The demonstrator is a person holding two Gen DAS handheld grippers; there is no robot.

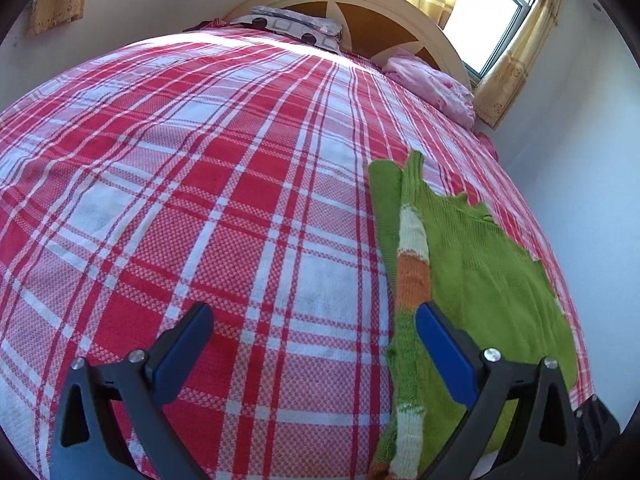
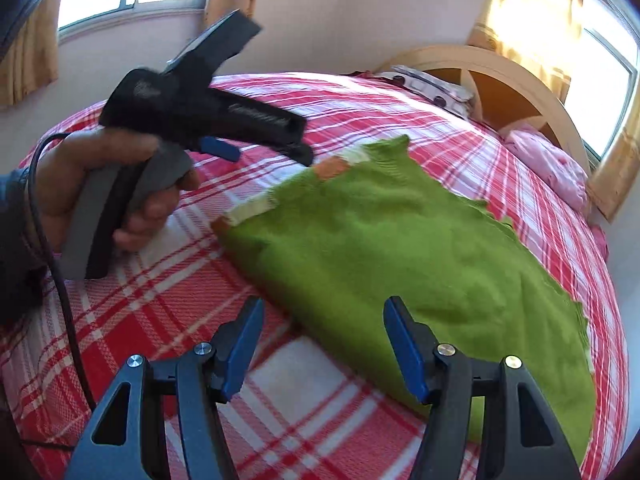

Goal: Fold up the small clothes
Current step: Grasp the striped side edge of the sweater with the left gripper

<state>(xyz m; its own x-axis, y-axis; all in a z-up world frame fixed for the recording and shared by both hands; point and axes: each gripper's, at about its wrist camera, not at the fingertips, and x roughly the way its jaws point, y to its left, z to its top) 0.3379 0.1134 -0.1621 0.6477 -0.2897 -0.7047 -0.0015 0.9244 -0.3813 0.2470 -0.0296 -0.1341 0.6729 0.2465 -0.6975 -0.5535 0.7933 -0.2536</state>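
1. Nearest us, our right gripper [image 2: 324, 344] has its jaws apart and empty, hanging over the near edge of the sweater [image 2: 400, 248], whose hem runs under the fingers toward 5 o'clock.
2. Our left gripper [image 1: 314, 344] is also spread wide and grips nothing; its right finger overlaps the striped sleeve [image 1: 412, 272], though we cannot tell if it touches.
3. The sweater lies flat on the bedspread [image 1: 180, 184], at 2 o'clock from the left gripper. We judge one fold made: the striped sleeve lies along the left side over the body. The cross folds look not yet done.
4. Room: wide open bedspread at 10 to 12 o'clock of the sweater; its right edge sits near the bed's side by the wall [image 1: 580, 200].
5. Farthest, pillows [image 1: 436, 84] and headboard [image 1: 360, 4] stand well apart.
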